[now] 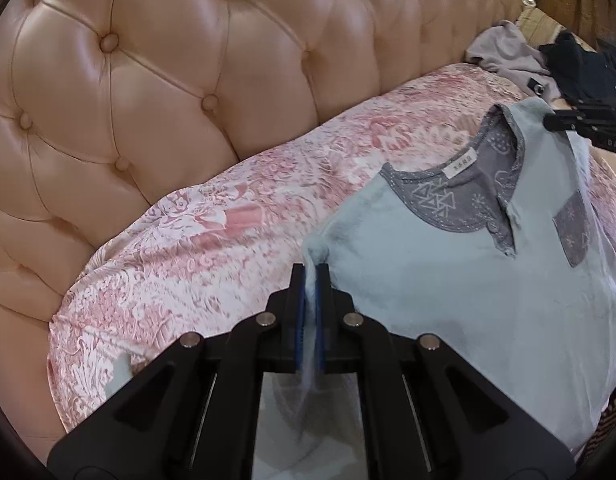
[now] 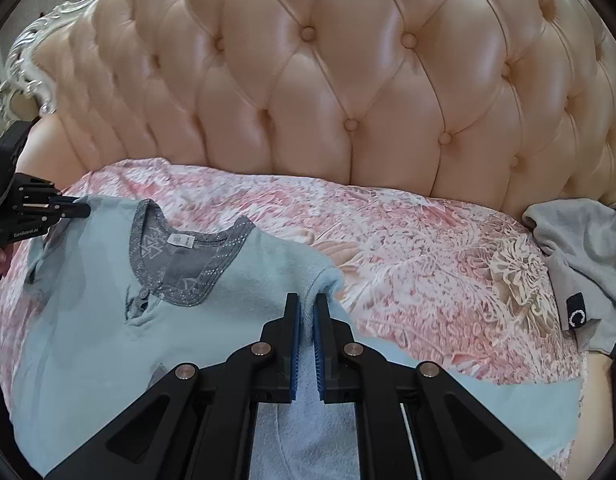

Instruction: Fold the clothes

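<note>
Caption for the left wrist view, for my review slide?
Left gripper pinches the light-blue shirt at one shoulder above the pink floral bedspread; right gripper holds the other.

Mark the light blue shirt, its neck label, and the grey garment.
light blue shirt (image 1: pixel 447 300): left wrist view, chest fabric.
neck label (image 1: pixel 459 168): left wrist view, centre of the white tag.
grey garment (image 2: pixel 583 248): right wrist view, upper fabric, by the headboard.
</note>
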`<state>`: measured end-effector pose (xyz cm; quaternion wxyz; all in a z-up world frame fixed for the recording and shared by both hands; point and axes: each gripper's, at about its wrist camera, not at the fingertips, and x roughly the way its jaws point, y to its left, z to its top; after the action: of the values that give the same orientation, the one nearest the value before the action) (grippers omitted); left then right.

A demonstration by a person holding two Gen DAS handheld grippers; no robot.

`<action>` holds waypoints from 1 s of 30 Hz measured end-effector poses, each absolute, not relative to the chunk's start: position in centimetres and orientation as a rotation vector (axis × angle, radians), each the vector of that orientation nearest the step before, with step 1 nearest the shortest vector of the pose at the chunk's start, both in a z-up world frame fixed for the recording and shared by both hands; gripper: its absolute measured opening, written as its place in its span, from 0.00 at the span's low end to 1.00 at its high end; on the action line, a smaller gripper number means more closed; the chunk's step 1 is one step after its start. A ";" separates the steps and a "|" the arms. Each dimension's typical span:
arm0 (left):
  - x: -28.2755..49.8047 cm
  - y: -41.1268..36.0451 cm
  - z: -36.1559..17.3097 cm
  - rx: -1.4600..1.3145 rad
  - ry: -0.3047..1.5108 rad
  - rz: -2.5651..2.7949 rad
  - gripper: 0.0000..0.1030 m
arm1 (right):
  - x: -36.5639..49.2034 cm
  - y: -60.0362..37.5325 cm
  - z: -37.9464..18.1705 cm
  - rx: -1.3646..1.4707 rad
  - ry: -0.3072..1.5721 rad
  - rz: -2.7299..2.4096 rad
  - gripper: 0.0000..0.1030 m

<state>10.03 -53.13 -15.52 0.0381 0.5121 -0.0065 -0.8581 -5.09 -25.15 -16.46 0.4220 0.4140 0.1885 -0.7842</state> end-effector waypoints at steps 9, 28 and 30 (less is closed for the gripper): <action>8.3 -54.9 -21.0 1.627 0.120 -2.496 0.11 | -7.8 -28.5 -22.8 1.198 0.561 -1.907 0.08; 26.9 -51.3 -10.7 1.260 0.451 -2.543 0.88 | 0.8 -10.6 -14.7 1.272 0.202 -1.835 0.64; 29.5 -48.2 -11.8 1.322 0.474 -2.534 0.88 | 4.4 -7.9 -15.9 1.299 0.175 -1.799 0.64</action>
<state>29.47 -48.18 -11.77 0.1219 0.4530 0.1623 -0.8681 4.43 -7.94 -15.91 0.4421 0.5235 0.0704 -0.7250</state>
